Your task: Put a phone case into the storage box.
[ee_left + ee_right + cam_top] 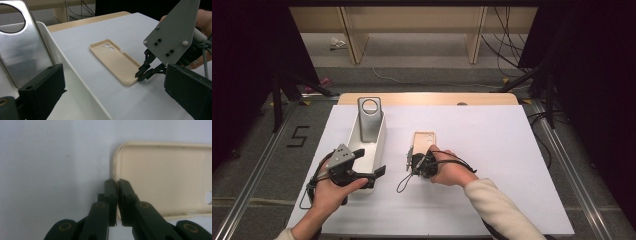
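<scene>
Phone case [424, 142]: lying open side up at the centre of the high view, on the white table cover [492, 150], camera holes at its far end.
Right gripper [116, 185]: jaws pinching together on the case's near short rim, one pad outside the wall and one inside.
Left gripper [369, 161]: jaws standing apart, straddling the near end of the white tray [377, 145], gripping nothing.
Metal plate [369, 120]: leaning inside the tray, at the upper left of the left gripper view.
Open room: bare cover stretching right of the case and between case and tray.
</scene>
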Action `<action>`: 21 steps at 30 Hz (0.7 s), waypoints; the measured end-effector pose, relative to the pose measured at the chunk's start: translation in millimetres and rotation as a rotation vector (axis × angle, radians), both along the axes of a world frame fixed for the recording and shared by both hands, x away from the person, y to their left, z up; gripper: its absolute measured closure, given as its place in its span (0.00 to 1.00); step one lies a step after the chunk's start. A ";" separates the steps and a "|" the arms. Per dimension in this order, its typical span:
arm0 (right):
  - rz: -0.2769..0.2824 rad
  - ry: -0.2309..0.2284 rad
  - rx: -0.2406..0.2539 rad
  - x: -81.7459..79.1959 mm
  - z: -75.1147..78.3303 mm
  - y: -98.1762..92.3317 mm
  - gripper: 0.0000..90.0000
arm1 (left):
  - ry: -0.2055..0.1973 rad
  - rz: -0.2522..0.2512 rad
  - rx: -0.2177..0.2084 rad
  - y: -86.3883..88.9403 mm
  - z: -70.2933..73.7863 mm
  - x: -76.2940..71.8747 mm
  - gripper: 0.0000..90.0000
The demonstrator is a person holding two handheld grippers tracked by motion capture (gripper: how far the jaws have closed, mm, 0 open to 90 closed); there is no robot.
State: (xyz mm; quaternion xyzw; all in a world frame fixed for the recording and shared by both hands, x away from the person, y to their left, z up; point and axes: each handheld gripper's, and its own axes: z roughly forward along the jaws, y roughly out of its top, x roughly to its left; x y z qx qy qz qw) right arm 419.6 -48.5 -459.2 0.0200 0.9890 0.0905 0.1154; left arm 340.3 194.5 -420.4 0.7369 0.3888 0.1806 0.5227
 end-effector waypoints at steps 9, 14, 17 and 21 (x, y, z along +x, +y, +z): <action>-0.031 0.023 0.118 0.8 8.5 -10.4 0.96 | 0.003 0.005 -0.004 1.1 -0.3 0.4 0.04; -0.052 0.039 0.209 0.0 17.2 -21.6 0.97 | 0.002 0.008 -0.006 1.4 -0.3 0.4 0.04; -0.070 0.047 0.262 -1.2 22.1 -28.7 0.97 | 0.003 0.008 -0.005 1.4 -0.6 0.6 0.04; -0.079 0.062 0.315 -2.0 26.1 -36.1 0.97 | 0.003 0.010 -0.005 1.8 -0.8 1.0 0.04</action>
